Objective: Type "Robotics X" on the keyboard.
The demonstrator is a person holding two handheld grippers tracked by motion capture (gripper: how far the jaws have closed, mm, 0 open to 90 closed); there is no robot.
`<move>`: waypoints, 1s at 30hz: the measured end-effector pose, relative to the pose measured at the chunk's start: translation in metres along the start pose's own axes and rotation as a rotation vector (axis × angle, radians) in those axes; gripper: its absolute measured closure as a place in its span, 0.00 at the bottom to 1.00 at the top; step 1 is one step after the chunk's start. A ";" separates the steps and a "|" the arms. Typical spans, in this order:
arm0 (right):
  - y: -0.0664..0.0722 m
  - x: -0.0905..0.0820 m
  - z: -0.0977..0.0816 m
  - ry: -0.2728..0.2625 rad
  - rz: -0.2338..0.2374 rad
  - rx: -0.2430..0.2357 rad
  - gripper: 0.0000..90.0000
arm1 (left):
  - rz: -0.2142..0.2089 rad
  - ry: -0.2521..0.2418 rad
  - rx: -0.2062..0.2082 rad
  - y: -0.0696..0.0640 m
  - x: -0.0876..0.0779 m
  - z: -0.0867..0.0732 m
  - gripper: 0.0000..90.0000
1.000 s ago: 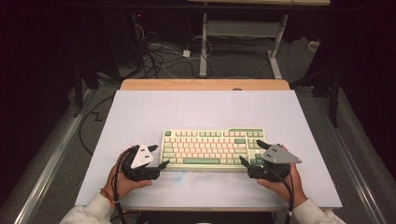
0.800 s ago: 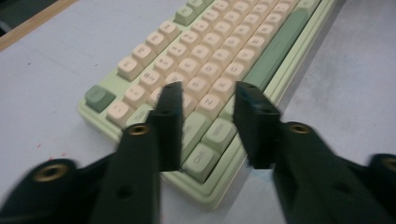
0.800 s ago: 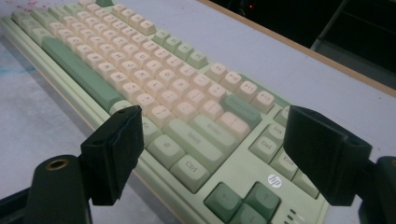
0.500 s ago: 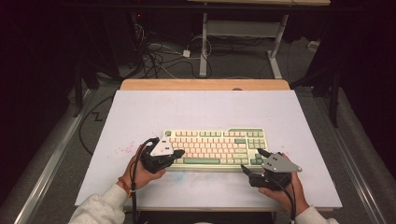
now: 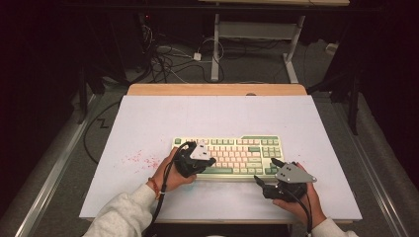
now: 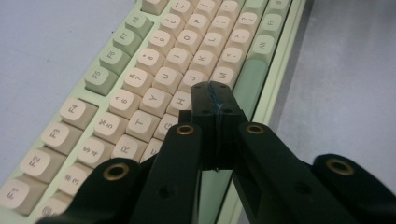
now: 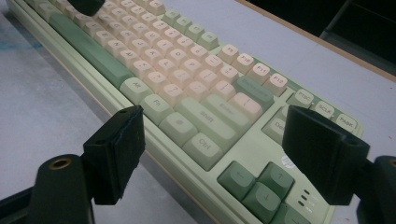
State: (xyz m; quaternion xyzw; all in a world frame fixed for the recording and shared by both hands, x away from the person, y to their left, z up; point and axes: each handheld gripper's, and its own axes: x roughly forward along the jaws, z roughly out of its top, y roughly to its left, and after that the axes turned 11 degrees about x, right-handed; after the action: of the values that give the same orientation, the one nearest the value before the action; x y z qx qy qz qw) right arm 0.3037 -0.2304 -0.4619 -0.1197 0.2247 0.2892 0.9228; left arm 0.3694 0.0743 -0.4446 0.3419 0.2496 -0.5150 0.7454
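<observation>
A pale green keyboard (image 5: pixel 242 148) with cream keys lies on the white table, toward its front. My left gripper (image 5: pixel 210 161) hangs over the keyboard's left half, its tips above the lower key rows. In the left gripper view the left gripper (image 6: pixel 215 93) is shut with nothing between the pads, poised just above the letter keys of the keyboard (image 6: pixel 154 70). My right gripper (image 5: pixel 265 170) sits at the keyboard's front right corner. It stands open (image 7: pixel 219 151), its two pads wide apart on either side of the right end of the keyboard (image 7: pixel 177 79), touching nothing.
Red specks (image 5: pixel 141 159) mark the white table (image 5: pixel 212 116) left of the keyboard. A wooden strip (image 5: pixel 217 89) runs along the far edge. Cables (image 5: pixel 168 61) and a metal frame (image 5: pixel 215 49) lie on the floor beyond.
My left hand has moved right from beside the keyboard's left end to over its keys. The right gripper has stayed at the right front corner.
</observation>
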 end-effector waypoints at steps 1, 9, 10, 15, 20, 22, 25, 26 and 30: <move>0.000 0.000 0.000 0.003 0.000 -0.002 0.24 | 0.003 0.010 0.005 0.000 0.002 0.001 0.98; 0.001 0.002 -0.001 0.012 0.005 -0.008 0.24 | 0.002 0.045 0.006 0.003 0.012 0.002 0.98; 0.001 0.002 -0.001 0.013 0.006 -0.008 0.24 | 0.001 0.047 0.005 0.003 0.013 0.002 0.98; 0.001 0.002 -0.001 0.020 0.001 -0.008 0.25 | 0.000 0.063 0.012 0.003 0.016 0.002 0.98; 0.000 0.002 -0.001 0.021 -0.001 -0.009 0.25 | 0.005 0.076 0.021 0.003 0.017 0.002 0.98; -0.001 0.001 0.000 0.019 -0.001 -0.010 0.25 | 0.014 0.059 0.021 0.003 0.013 0.002 0.98; -0.001 0.001 0.000 0.016 -0.001 -0.010 0.25 | 0.029 0.033 0.022 0.003 0.007 0.003 0.98; -0.001 0.001 0.000 0.016 -0.002 -0.011 0.25 | 0.038 0.026 0.024 0.003 0.005 0.003 0.97; -0.001 0.001 0.000 0.014 -0.002 -0.013 0.25 | 0.059 0.000 0.025 0.004 -0.002 0.003 0.95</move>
State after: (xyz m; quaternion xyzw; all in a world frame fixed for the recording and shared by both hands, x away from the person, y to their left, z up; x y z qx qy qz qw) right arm 0.3045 -0.2306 -0.4623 -0.1278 0.2294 0.2889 0.9206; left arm 0.3731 0.0741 -0.4406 0.3583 0.2331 -0.4959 0.7559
